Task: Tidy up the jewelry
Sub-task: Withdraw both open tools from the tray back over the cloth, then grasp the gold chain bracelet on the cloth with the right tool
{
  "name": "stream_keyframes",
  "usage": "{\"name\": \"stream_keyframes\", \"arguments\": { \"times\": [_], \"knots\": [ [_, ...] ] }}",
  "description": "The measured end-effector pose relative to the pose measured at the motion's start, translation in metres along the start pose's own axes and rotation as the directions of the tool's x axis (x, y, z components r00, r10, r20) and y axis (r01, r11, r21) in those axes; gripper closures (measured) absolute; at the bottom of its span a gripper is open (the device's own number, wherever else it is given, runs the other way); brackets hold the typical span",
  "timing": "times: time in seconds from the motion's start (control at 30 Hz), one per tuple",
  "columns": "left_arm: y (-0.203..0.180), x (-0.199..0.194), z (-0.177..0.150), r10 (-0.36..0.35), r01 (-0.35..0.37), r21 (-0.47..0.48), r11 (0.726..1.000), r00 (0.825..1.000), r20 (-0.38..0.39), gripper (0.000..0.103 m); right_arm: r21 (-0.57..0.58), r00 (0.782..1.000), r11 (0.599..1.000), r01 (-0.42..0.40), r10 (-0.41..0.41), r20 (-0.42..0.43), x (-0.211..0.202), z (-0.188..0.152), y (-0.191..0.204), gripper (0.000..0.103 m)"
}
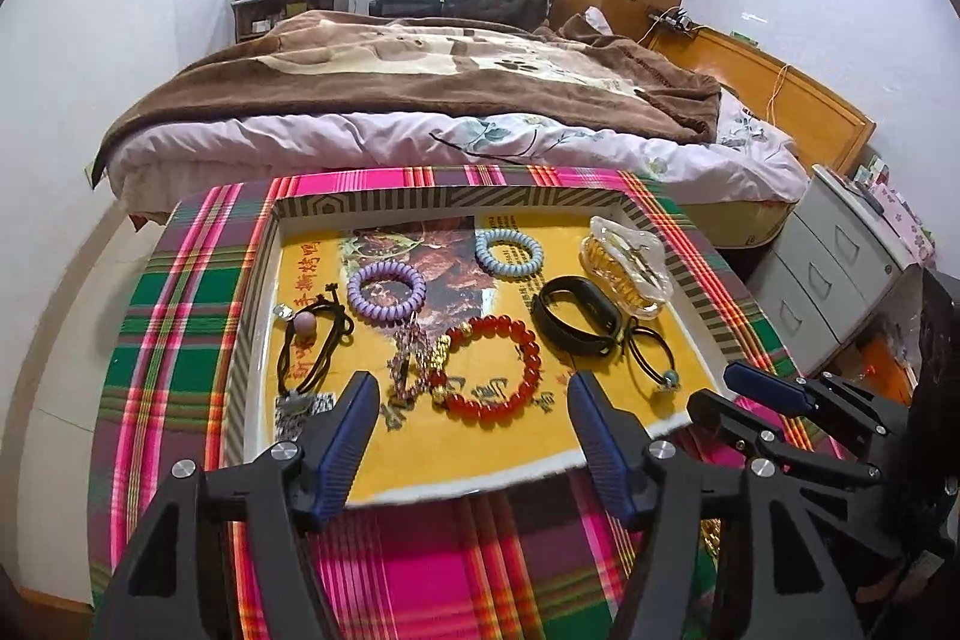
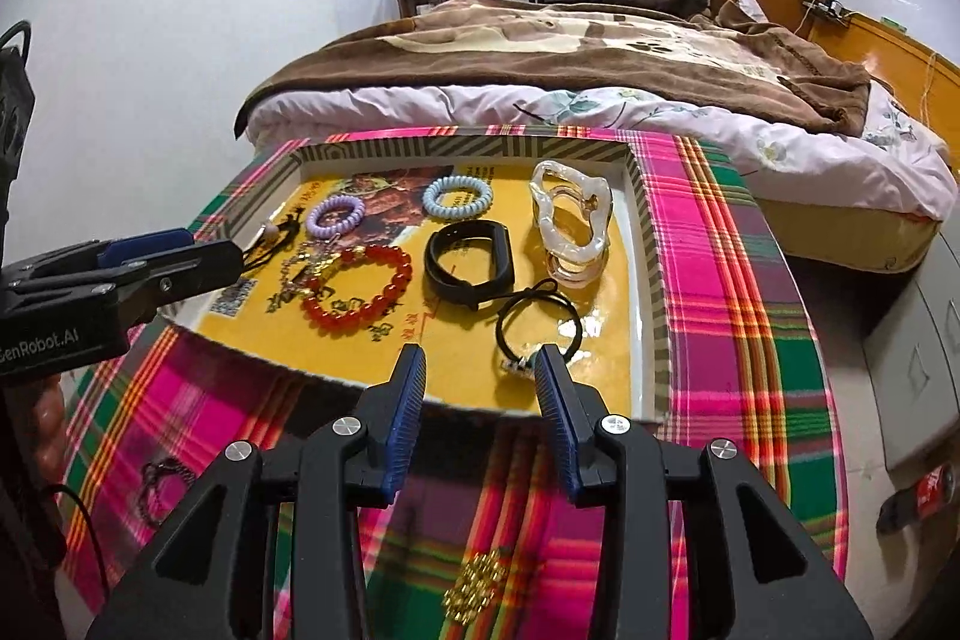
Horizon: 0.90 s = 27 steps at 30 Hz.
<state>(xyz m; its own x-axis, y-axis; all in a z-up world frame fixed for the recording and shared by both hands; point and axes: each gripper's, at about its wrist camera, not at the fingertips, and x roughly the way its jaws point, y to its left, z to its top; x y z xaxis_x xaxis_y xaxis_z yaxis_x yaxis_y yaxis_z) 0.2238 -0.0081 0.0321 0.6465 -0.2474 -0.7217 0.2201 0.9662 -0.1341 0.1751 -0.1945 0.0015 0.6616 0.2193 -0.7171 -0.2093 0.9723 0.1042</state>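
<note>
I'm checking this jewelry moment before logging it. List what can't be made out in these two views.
- Gold piece on the cloth, right wrist view: partly behind the right gripper, too blurred to identify.
- Dark chain, same view: small and dim, type unclear.
- Print on the tray floor, left wrist view: covered by the red bracelet and other pieces.
- Tray's near edge, left wrist view: partly hidden behind the left gripper.

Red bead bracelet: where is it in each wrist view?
Left wrist: red bead bracelet sits at picture centre, in the tray's near half, between the left tongs' fingers.
Right wrist: left of centre, beyond the right tongs.
Shared landmark: black wristband, immediately right of it.
</note>
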Motion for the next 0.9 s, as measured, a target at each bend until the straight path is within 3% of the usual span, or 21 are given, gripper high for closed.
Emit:
{"name": "stream_keyframes", "arguments": {
  "times": [0.57,0.9],
  "knots": [
    [0.006,-0.063,-0.049,0.061,-0.059,-0.027,0.998,0.996,0.063,0.036,0.015,0.998,1.000,0.001,-0.002,0.055,-0.053,-0.037,0.005,0.063],
    [0.034,-0.083,-0.090,0.103,-0.096,-0.094,0.991,0.992,0.068,0.036,0.035,1.000,0.999,0.018,-0.018,0.015,-0.056,-0.073,-0.003,0.056]
  ]
}}
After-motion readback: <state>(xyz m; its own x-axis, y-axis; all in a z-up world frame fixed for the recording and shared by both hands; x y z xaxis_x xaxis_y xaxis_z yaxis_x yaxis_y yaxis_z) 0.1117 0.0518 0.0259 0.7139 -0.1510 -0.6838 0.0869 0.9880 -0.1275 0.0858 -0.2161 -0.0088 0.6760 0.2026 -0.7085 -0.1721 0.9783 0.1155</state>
